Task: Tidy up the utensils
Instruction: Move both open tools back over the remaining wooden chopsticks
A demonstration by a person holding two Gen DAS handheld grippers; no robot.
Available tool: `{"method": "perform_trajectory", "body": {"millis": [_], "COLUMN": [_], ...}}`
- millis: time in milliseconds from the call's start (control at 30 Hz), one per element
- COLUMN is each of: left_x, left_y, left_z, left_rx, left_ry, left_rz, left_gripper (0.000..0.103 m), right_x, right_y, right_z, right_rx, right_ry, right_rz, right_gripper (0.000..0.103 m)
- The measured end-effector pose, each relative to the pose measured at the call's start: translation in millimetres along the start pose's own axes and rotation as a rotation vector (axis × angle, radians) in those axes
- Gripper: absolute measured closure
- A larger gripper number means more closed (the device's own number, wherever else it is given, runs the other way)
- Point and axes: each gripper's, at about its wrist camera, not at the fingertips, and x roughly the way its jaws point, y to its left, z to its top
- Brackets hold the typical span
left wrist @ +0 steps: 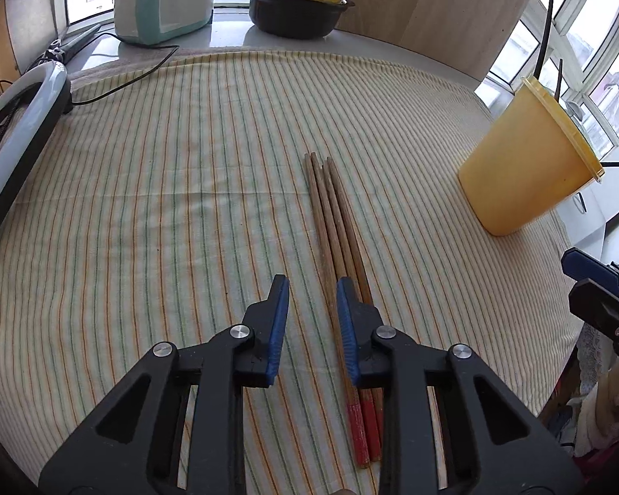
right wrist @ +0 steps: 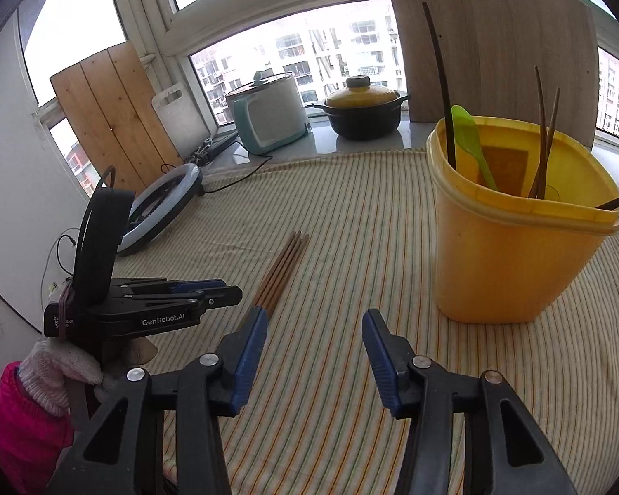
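Four wooden chopsticks [left wrist: 333, 222] side by side on a striped cloth [left wrist: 165, 189], red-painted ends near, bare tips far. Cloth in thin green and orange lines over a table; grey sill [right wrist: 350, 144] behind it, windows onto white apartment blocks.

"GenRobot.AI" in white on the side of the left gripper [right wrist: 210, 295], seen from the right wrist view; a smaller label further back on it, too small to read.

One yellow plastic tub [right wrist: 511, 255] far right on the cloth, well apart from the chopsticks. Inside: one green plastic spoon [right wrist: 470, 140], one long dark stick, two more brown sticks leaning together, one dark handle over the right rim.

One black pot with yellow lid [right wrist: 361, 109] and one teal-and-white cooker [right wrist: 268, 117] on the sill. One ring light [right wrist: 161, 206] far left on the cloth, cable trailing. Two wooden boards and one white cutting board against the windows.

Left gripper [left wrist: 313, 309] low over the near part of the chopsticks, jaws apart, nothing clamped; right-hand blue pad over the bundle. Right gripper [right wrist: 314, 326] jaws wide apart, empty, above bare cloth between chopsticks and tub.
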Motion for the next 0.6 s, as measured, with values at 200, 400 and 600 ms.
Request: {"method": "perform_trajectory", "body": {"millis": [200, 400, 600], "left_x": [11, 18, 24], "left_y": [-5, -9, -8], "left_z": [8, 13, 15], "left_rx": [0.006, 0.035, 0.049], "left_ry": [0.011, 0.019, 0.029], "left_rz": [-0.003, 0.045, 0.068], "left_gripper": [0.08, 0.081, 0.082], "right_x": [3, 4, 7], "right_y": [-2, -5, -5], "right_z": [-2, -1, -1], "right_rx": [0.013, 0.03, 0.028], "right_ry": [0.011, 0.01, 0.018], "right_rz": [0.005, 0.005, 0.006], "right_gripper": [0.062, 0.062, 0.062]}}
